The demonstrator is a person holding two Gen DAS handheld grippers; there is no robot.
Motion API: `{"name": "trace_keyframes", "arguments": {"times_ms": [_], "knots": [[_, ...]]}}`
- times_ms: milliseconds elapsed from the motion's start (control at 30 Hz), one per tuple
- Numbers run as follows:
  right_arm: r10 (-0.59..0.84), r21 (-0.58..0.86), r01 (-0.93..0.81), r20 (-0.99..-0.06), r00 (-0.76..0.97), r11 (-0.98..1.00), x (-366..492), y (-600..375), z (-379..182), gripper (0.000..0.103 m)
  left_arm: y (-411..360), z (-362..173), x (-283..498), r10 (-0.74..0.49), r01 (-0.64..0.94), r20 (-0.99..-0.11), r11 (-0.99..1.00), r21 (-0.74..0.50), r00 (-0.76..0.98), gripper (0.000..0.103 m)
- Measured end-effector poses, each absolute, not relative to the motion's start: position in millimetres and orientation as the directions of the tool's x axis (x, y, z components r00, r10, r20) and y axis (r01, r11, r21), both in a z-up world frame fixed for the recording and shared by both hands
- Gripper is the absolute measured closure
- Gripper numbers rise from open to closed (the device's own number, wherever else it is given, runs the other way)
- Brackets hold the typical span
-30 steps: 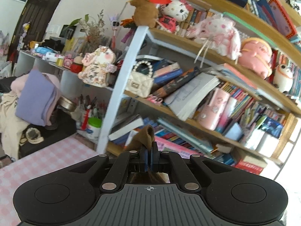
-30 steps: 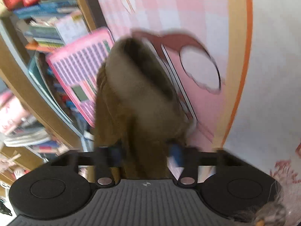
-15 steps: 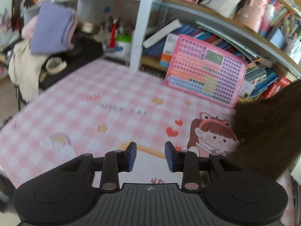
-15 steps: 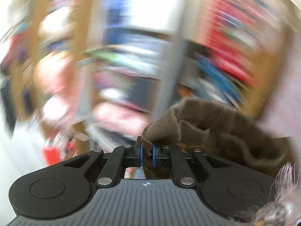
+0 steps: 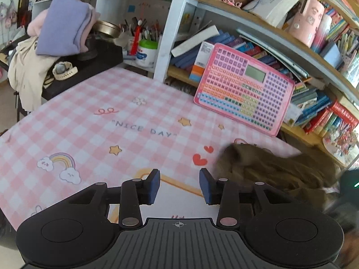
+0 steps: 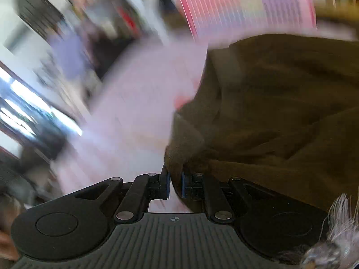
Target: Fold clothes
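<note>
A brown fuzzy garment lies bunched on the pink checked table cover at the right. My left gripper hovers open just left of it, nothing between its fingers. In the blurred right wrist view the same brown garment fills the right side, and my right gripper is shut on an edge of the cloth near its lower left corner. The right gripper body shows as a dark shape at the far right of the left wrist view.
A pink toy keyboard tablet leans against the bookshelf at the back. A purple folded cloth and a beige garment sit on a dark stand at the left, beside a pen cup.
My left gripper let go of the brown cloth, opened and tilted down over the table. The right gripper swung the garment down onto the table's right side, still gripping it.
</note>
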State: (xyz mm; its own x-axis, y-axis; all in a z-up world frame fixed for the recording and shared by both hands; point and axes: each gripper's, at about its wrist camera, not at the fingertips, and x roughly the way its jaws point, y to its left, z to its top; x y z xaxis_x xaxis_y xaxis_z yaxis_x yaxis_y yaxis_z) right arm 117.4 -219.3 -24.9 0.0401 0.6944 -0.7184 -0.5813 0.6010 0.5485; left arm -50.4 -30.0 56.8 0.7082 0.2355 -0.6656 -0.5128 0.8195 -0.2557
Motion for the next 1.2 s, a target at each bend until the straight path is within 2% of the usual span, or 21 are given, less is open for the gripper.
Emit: {"name": "trace_keyframes", "arguments": {"times_ms": [200, 267, 300, 433, 633, 733, 867, 1000, 1100, 1200], "knots": [[0.704, 0.565, -0.598, -0.71, 0.0, 0.569, 102, -198, -40, 0.089, -26, 54, -43, 0.22, -0.493, -0.667, 0.833, -0.252, 0.712, 0.064], [0.713, 0.568, -0.608, -0.701, -0.004, 0.555, 99, -192, -41, 0.081, -25, 53, -41, 0.214, -0.486, -0.667, 0.837, -0.251, 0.714, 0.064], [0.718, 0.57, -0.613, -0.697, -0.007, 0.547, 97, -188, -41, 0.07, -24, 53, -39, 0.212, -0.483, -0.667, 0.839, -0.251, 0.714, 0.064], [0.735, 0.577, -0.631, -0.678, -0.016, 0.518, 90, -177, -42, 0.054, -21, 51, -34, 0.201, -0.469, -0.667, 0.847, -0.249, 0.717, 0.064], [0.782, 0.602, -0.611, -0.622, 0.045, 0.514, 84, -222, -17, 0.047, -10, 38, -11, 0.128, -0.389, -0.669, 0.885, -0.257, 0.732, 0.064], [0.762, 0.587, -0.544, -0.626, 0.165, 0.6, 86, -257, -7, 0.046, -6, 30, 2, 0.105, -0.355, -0.668, 0.901, -0.25, 0.737, 0.064], [0.655, 0.534, -0.382, -0.653, 0.379, 0.754, 88, -301, -6, 0.048, -4, 19, 17, 0.043, -0.296, -0.659, 0.914, -0.278, 0.751, 0.065], [0.504, 0.458, -0.224, -0.701, 0.505, 0.86, 84, -327, -14, 0.059, -9, 10, 38, -0.018, -0.225, -0.659, 0.933, -0.281, 0.752, 0.07], [0.361, 0.339, -0.142, -0.769, 0.527, 0.93, 76, -329, -28, 0.073, -12, 4, 54, -0.063, -0.171, -0.659, 0.944, -0.284, 0.749, 0.07], [0.284, 0.274, -0.099, -0.798, 0.531, 0.957, 62, -336, -41, 0.079, -16, -3, 70, -0.108, -0.116, -0.659, 0.951, -0.286, 0.744, 0.07]]}}
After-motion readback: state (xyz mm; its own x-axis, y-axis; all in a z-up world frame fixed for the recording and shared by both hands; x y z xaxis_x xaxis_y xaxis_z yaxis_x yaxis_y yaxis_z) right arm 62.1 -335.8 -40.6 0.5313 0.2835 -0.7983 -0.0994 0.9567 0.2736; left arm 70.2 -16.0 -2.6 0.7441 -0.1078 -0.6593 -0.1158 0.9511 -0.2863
